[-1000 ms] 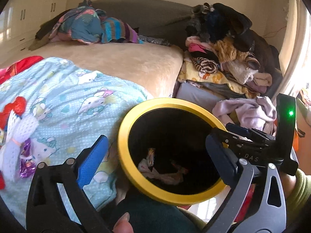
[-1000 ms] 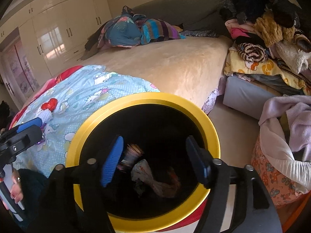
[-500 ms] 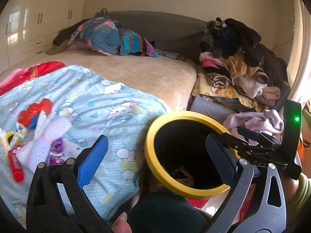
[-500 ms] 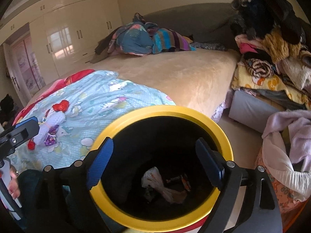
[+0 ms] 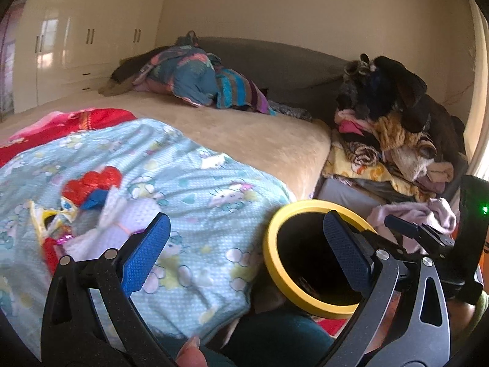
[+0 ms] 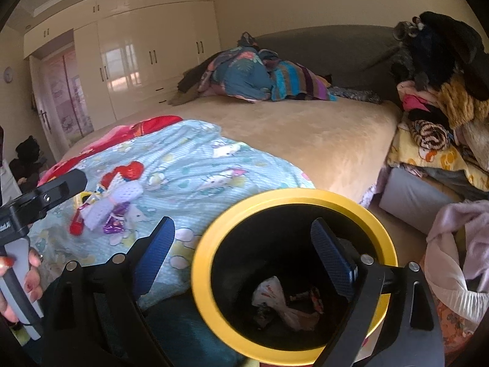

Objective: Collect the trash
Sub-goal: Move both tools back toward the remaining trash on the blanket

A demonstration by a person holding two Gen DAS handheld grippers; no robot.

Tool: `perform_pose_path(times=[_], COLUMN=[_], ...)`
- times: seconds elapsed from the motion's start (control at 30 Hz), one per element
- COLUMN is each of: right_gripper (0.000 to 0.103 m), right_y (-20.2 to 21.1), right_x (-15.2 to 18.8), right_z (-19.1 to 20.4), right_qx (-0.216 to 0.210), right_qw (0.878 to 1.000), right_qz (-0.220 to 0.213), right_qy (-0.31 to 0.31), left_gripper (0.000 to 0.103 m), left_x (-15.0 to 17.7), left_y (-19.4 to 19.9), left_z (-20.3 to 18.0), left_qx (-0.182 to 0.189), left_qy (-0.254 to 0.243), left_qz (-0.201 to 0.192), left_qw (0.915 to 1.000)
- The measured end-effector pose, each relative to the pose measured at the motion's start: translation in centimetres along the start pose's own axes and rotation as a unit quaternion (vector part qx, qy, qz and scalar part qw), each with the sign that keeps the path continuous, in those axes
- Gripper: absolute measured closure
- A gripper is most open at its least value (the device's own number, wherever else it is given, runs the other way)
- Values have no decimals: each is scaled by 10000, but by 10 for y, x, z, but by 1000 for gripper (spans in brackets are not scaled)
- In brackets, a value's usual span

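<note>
A black bin with a yellow rim (image 6: pixel 201 263) stands beside the bed, with crumpled wrappers (image 6: pixel 275 293) at its bottom. My right gripper (image 6: pixel 243 222) hovers above the rim, open and with nothing between its fingers. My left gripper (image 5: pixel 244 217) is open and bare too, over the blanket edge with the bin's rim (image 5: pixel 272 263) to its right. A trash pile (image 5: pixel 91 208) lies on the blue cartoon blanket (image 5: pixel 183 168): red heart foil, white mesh, a purple wrapper (image 6: pixel 114 221).
The beige bed (image 6: pixel 305 134) carries bundled bedding (image 6: pixel 259 79) at its far end. Piled clothes (image 5: pixel 391 128) stand right of the bed and a lilac garment (image 6: pixel 458 244) lies beside the bin. Wardrobe doors (image 6: pixel 137 46) line the left wall. A hand (image 6: pixel 30 278) holds the left gripper's handle.
The right jaws have spread wider, and the small wrapper seen between them over the bin has left them. Both views have lifted and swung left toward the blanket's trash pile.
</note>
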State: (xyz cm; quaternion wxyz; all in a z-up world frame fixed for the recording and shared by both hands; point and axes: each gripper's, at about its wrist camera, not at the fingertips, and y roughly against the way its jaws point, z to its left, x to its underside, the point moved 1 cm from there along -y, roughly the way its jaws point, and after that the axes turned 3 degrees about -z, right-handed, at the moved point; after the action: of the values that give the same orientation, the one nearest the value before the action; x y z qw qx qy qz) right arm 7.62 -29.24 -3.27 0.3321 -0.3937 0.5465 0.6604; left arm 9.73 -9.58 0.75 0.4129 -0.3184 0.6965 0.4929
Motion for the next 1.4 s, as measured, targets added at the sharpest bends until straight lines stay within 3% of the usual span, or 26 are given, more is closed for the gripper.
perform_pose_path(times=[0.53,1.4], right_gripper=[15,15], right_y=[-5,-23], right_x=[-6,-31], right_z=[53,130], right_qx=[-430,-1097], right_qw=[9988,9923], right_qz=[-70,-227], right_qy=[245,527], left_gripper=[11,11], left_x=[-12,-20], left_y=[26,52], left_z=[38,115], left_qx=[-430,-1290], left_qy=[261,735], left_qz=[-393,-595], left_qw=[9980,9871])
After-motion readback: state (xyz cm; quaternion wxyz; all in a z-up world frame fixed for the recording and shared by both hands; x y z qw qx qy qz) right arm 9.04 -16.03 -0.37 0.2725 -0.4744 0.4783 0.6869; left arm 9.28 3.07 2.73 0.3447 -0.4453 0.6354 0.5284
